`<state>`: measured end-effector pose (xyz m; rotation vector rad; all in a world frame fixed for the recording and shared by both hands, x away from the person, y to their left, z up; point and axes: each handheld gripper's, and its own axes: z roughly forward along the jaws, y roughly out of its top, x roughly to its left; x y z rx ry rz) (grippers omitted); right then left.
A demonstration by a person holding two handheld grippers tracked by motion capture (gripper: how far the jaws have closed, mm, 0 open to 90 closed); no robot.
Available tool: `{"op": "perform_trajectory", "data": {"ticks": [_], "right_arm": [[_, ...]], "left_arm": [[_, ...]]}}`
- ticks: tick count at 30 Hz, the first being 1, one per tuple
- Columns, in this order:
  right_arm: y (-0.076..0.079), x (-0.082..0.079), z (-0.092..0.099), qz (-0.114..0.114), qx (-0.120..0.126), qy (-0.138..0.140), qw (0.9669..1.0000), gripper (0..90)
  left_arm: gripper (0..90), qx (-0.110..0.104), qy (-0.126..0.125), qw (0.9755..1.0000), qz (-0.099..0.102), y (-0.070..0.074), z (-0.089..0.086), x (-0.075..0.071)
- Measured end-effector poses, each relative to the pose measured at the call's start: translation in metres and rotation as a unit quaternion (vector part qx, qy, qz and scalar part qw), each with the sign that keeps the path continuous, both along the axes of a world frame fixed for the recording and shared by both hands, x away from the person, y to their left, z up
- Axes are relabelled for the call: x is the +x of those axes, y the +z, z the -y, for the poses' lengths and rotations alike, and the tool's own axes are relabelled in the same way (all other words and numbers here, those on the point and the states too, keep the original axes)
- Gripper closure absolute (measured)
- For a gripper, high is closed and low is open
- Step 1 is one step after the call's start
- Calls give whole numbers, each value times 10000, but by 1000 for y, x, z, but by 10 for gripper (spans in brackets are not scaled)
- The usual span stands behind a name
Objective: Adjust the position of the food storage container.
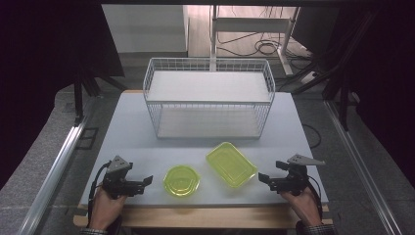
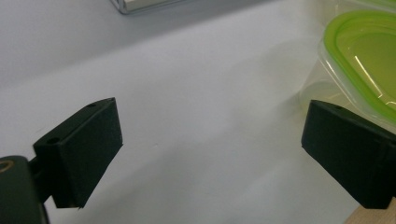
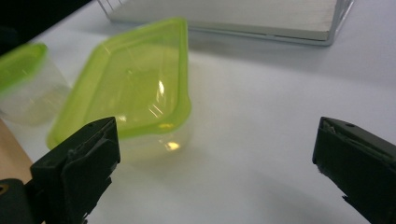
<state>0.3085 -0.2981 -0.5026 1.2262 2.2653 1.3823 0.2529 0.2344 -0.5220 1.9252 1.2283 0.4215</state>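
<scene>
Black jaws of the left hand-held gripper (image 1: pixel 147 180) and right hand-held gripper (image 1: pixel 263 178) gape, released, by the counter's (image 1: pixel 127 142) near edge. Between them sit the round green-lidded clear plastic tub (image 1: pixel 181 180) and, farther in, the rectangular green-lidded clear plastic box (image 1: pixel 231 164); approach each low and square before squeezing.

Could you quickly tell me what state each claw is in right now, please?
Left claw: open, holding nothing.
Right claw: open, holding nothing.
</scene>
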Motion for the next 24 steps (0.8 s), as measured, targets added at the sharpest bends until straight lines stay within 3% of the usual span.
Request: {"op": "perform_trajectory", "data": {"ticks": [1,2,5,9,15,19,24], "right_arm": [[0,0,0,0,0,0,10000,8],[2,-1,-1,6,-85,-25,10000,9],[3,-1,-1,-6,-11,-33,10000,27],[4,0,-2,-115,34,-58,9999,36],[4,0,-3,-262,4,-88,9996,50],[5,0,-3,-294,5,-57,9996,103],[7,-1,-2,-233,30,-103,9997,140]], "left_arm": [[28,0,0,10000,0,0,0,0],[19,206,150,9997,10,-1,1,0],[3,241,228,9994,40,-1,1,1],[2,73,267,9996,82,2,0,0],[50,-47,13,9999,138,9,3,-3],[168,90,-138,9993,342,17,11,-9],[382,-165,-443,9970,609,35,18,-16]]}}
